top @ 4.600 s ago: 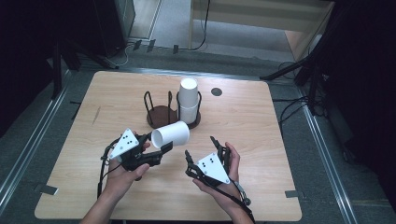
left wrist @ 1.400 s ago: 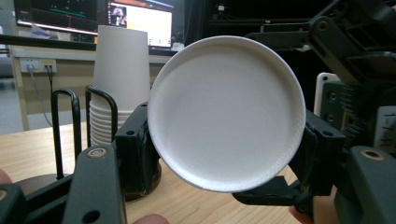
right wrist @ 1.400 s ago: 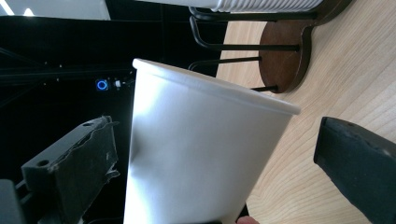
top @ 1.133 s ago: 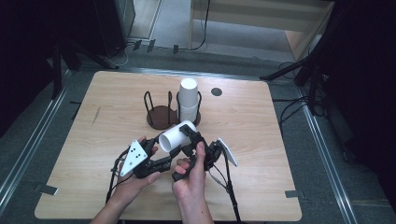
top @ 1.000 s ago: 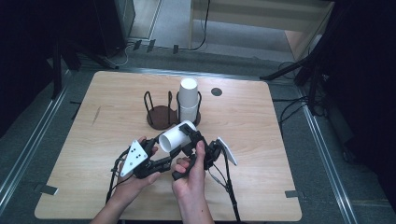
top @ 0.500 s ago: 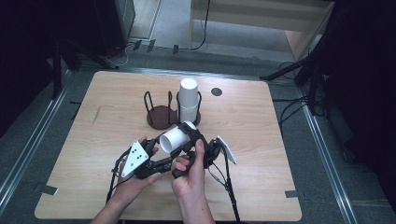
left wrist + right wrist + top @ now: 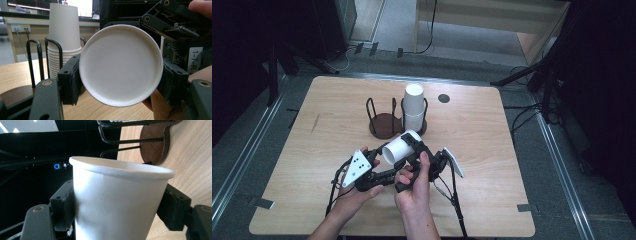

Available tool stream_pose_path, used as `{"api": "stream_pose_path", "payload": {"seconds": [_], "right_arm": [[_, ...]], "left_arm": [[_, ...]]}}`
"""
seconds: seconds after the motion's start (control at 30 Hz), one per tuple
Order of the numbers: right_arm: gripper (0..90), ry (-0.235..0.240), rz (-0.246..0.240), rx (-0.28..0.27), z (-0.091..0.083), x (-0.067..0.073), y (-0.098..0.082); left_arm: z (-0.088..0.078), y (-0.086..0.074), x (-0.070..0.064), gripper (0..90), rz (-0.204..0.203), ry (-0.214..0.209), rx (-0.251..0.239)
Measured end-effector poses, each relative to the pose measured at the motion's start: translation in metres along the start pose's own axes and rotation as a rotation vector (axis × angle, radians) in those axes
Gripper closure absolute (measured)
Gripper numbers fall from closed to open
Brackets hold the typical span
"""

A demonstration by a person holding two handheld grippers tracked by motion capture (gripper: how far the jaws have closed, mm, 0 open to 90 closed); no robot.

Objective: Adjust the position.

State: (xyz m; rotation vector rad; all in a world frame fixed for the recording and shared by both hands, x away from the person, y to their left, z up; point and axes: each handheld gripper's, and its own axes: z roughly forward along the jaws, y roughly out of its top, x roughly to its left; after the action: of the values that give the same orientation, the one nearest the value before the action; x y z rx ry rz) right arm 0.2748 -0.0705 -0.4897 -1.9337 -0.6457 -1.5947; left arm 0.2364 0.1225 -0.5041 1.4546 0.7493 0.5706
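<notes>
A white paper cup (image 7: 398, 147) is held on its side above the wooden table (image 7: 512, 165), in front of the holder. My left gripper (image 7: 384, 162) is shut on it near the base. In the left gripper view the cup's round base (image 7: 121, 65) faces the camera between my two jaws. My right gripper (image 7: 414, 150) comes in from the right and is shut on the cup's body. The right gripper view has the cup's wall (image 7: 117, 205) and rim between its jaws. A stack of white cups (image 7: 414, 102) stands in a black wire holder (image 7: 382, 122).
The stack (image 7: 63, 30) and the holder's wire loops (image 7: 35, 62) stand just behind the held cup. A small black disc (image 7: 443, 98) sits in the table at the back right. Both hands are close together near the table's front edge.
Since 4.6 s ago the right gripper has swung left and shut on the cup that the left gripper holds. Over the last second nothing visibly moved.
</notes>
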Motion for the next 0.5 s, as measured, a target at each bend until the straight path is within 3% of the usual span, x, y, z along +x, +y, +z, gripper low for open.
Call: {"api": "stream_pose_path", "payload": {"seconds": [0.33, 0.4, 0.5], "right_arm": [[28.4, 0.032, -0.035, -0.035, -0.0021, 0.0012, 0.0029], [28.8, 0.030, -0.045, -0.050, -0.0031, 0.0020, 0.0043], [29.3, 0.034, -0.071, -0.070, -0.0061, 0.0038, 0.0058]], "left_arm": [[-0.0043, 0.0074, 0.0027, 17.4, -0.056, -0.003, -0.002], [-0.0050, 0.0086, 0.0055, 16.9, -0.085, -0.009, -0.006], [-0.0049, 0.0087, 0.0078, 13.6, -0.075, -0.009, 0.003]]}}
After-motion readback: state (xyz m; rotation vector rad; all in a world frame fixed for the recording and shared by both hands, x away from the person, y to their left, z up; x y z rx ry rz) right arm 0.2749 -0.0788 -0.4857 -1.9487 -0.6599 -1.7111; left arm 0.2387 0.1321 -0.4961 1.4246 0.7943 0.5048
